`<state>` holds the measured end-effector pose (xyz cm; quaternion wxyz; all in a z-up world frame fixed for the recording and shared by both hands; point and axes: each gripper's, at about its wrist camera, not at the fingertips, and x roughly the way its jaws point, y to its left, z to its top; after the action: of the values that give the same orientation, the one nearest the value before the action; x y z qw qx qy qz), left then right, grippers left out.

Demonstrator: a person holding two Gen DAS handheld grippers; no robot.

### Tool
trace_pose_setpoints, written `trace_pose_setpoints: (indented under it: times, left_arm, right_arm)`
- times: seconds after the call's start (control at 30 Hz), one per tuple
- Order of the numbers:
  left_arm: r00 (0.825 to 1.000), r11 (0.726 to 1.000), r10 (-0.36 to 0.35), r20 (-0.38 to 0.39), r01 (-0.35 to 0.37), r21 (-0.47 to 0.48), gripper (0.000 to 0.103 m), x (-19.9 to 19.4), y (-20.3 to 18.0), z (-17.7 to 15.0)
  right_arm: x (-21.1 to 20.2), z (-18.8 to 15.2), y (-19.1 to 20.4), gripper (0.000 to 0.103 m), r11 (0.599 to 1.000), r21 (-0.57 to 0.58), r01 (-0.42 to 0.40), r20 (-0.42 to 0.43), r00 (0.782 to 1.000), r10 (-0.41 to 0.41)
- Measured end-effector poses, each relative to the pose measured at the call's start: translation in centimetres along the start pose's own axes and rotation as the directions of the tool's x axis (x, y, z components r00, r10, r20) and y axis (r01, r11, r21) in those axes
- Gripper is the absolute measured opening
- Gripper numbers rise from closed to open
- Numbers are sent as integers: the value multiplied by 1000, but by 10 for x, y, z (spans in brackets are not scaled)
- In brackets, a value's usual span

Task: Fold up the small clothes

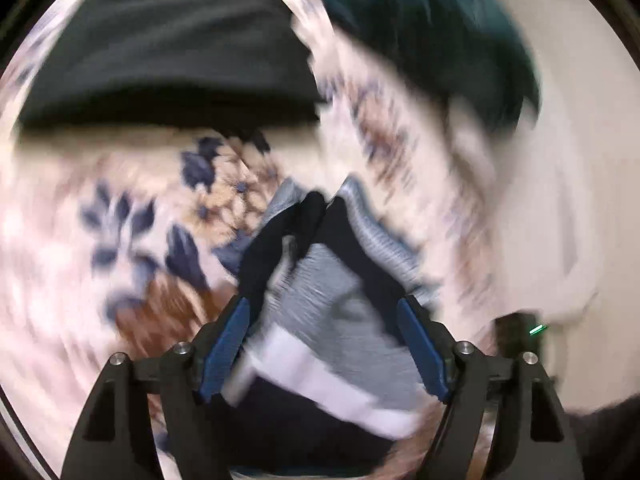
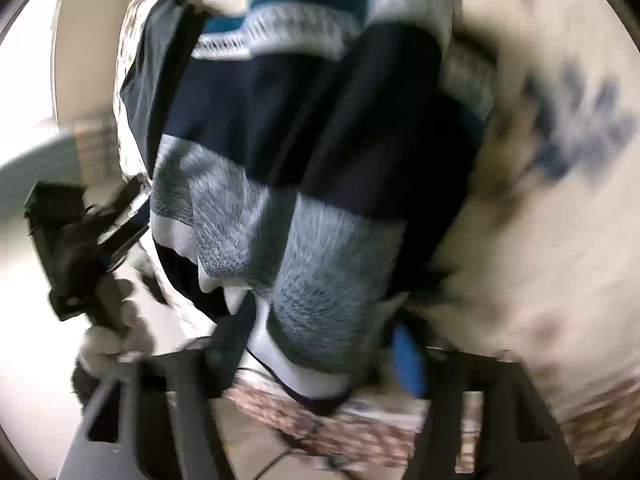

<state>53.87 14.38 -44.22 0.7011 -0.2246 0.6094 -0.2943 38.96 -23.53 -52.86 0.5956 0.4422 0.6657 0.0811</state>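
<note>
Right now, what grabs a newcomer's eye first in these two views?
The striped garment, banded navy, grey and white, fills the right wrist view. In the left view, the left gripper has its jaws pinched shut on it, above a floral cloth. Everything is motion-blurred.

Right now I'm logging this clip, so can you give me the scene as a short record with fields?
garment: striped grey, navy and white sock
left hand-held gripper: tips closed on the sock's ribbed edge
right hand-held gripper: sock lies between its fingers; grip unclear
surface: floral cloth
other clothes: black piece, teal piece
image quality: heavy motion blur
</note>
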Motion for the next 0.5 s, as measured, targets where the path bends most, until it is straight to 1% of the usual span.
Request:
trace_pose_setpoints:
  times: [0.03, 0.07, 0.1, 0.13, 0.17, 0.2, 0.23, 0.3, 0.33, 0.37, 0.43, 0.5]
  left_arm:
    - [997, 995, -25, 70, 31, -91, 80, -13, 11, -17]
    - [989, 980, -41, 139, 67, -185, 80, -23, 20, -39]
    - [980, 959, -62, 189, 112, -262, 80, -28, 27, -62]
    - [974, 940, -60, 220, 130, -316, 80, -27, 31, -74]
    - [968, 919, -44, 246, 136, -371, 80, -27, 36, -95]
    - [963, 898, -27, 267, 141, -417, 80, -24, 38, -115]
    - [960, 877, -10, 280, 143, -459, 80, -17, 40, -134]
    - [963, 842, 18, 270, 131, -523, 80, 2, 44, -161]
    - [963, 834, 20, 270, 133, -536, 80, 7, 48, -168]
    - [962, 827, 20, 272, 137, -546, 80, 19, 49, -174]
    - [959, 825, 32, 281, 133, -550, 80, 29, 53, -183]
    - [960, 833, 26, 277, 133, -537, 80, 43, 55, -181]
  right_arm:
    - [-18, 5, 3, 85, 998, -54, 38, 32, 999, -36]
    - [-39, 11, 8, 89, 988, -119, 98, 93, 992, -87]
    - [-54, 16, 12, 91, 974, -174, 143, 138, 983, -120]
    - [-70, 26, 15, 91, 955, -232, 184, 170, 975, -146]
    - [-87, 42, 19, 91, 933, -280, 225, 195, 965, -174]
    - [-97, 56, 19, 91, 918, -307, 250, 213, 958, -190]
    - [-102, 76, 24, 93, 903, -347, 254, 218, 958, -186]
    - [-97, 114, 38, 96, 887, -399, 233, 181, 968, -173]
    - [-82, 125, 50, 96, 880, -424, 215, 157, 974, -162]
    - [-63, 139, 60, 97, 875, -453, 173, 104, 985, -141]
    - [-42, 168, 64, 97, 850, -506, 148, 21, 987, -160]
    - [0, 186, 78, 97, 831, -550, 85, -85, 984, -158]
